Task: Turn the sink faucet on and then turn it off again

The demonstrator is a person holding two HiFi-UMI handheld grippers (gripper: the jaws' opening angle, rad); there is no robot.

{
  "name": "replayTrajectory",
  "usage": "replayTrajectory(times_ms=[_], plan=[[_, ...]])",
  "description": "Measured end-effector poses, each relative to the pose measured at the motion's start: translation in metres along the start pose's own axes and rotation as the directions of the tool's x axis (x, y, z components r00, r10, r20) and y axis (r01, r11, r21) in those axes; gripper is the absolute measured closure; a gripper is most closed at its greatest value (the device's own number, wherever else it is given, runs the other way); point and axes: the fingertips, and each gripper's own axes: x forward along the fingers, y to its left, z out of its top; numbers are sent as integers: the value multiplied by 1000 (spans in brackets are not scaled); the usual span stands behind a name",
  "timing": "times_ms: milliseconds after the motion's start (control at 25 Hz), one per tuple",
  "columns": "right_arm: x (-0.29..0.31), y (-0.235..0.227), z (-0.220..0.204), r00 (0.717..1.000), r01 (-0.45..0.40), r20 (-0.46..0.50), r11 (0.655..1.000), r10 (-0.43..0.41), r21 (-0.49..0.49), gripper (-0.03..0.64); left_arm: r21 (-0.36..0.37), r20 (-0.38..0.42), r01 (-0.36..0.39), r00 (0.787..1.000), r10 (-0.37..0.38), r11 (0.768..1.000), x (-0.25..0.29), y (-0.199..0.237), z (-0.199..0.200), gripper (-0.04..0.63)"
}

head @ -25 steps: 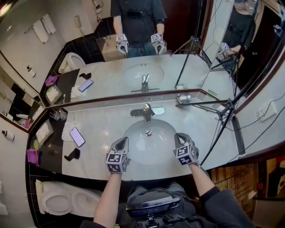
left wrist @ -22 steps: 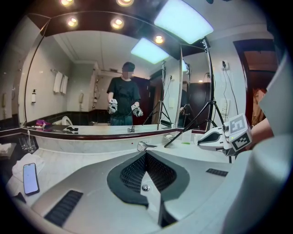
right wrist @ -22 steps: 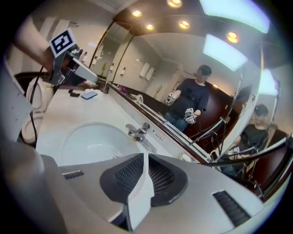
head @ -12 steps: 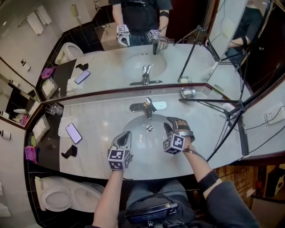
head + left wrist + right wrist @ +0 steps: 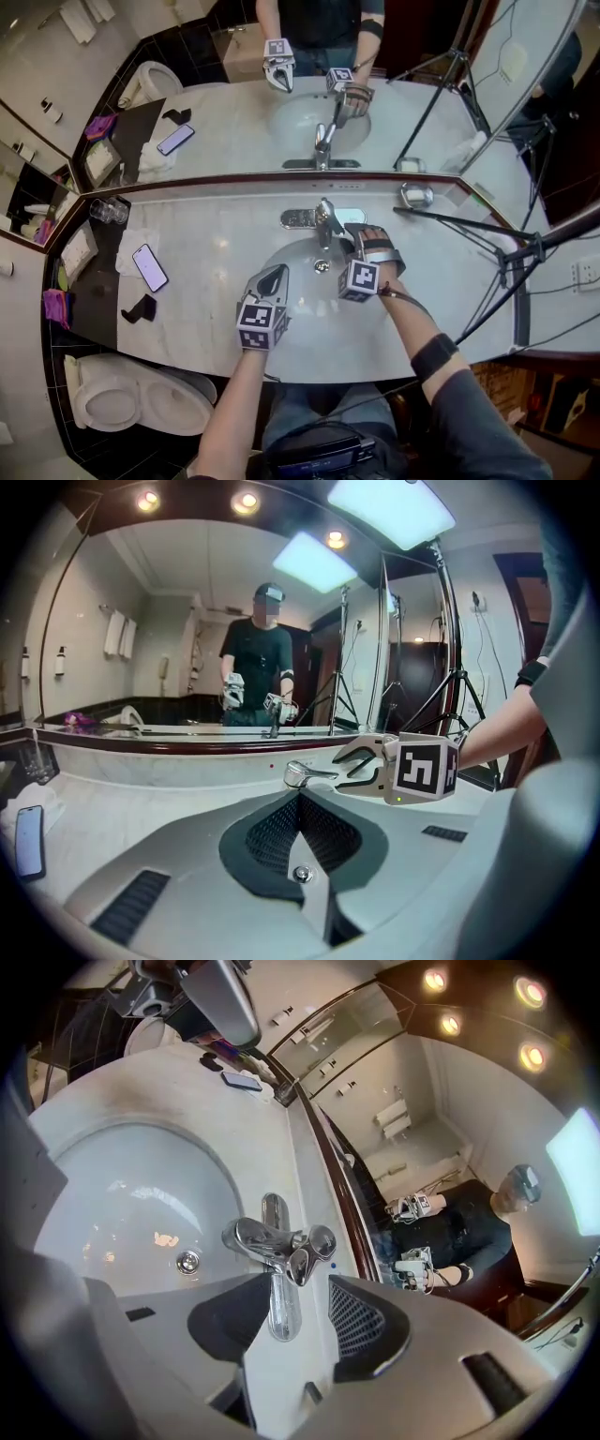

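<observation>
A chrome single-lever faucet point(image 5: 324, 221) stands behind the white oval basin point(image 5: 307, 292) set in a pale marble counter point(image 5: 216, 244). The right gripper point(image 5: 352, 240) reaches the faucet's right flank. Its jaws have just been opening, and the lever seems to lie between them, though this steep angle leaves that unsure. The left gripper point(image 5: 273, 277) hovers over the basin's front, jaws together. A black smartphone point(image 5: 150, 268) lies partly on a white folded cloth point(image 5: 125, 263) at the counter's left.

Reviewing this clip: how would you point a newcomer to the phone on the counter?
Find the marble counter and look left of the sink basin. The phone lies flat, screen up, partly on a white cloth. It is the only thin rectangle there; the black object nearer the front edge is darker and lumpy.
</observation>
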Motion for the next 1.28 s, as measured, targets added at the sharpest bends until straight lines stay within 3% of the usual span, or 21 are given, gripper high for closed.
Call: replayTrajectory(times_ms=[520,840,1040,1280], plan=[[27,-18,15,1000,-20,1,999,20,-50,394,-17,-23,6,1000,-6,1000,14,8,-11,595],[27,-21,16,999,-42,-7,999,41,-21,396,-24,-18,6,1000,-6,1000,13,8,-11,595],[27,-43,25,1000,-2,7,1000,2,12,397,-31,-19,2,1000,-2,1000,11,11,-15,595],[27,-51,34,999,-40,12,999,40,24,397,-39,-15,-7,1000,7,999,9,14,-14,595]])
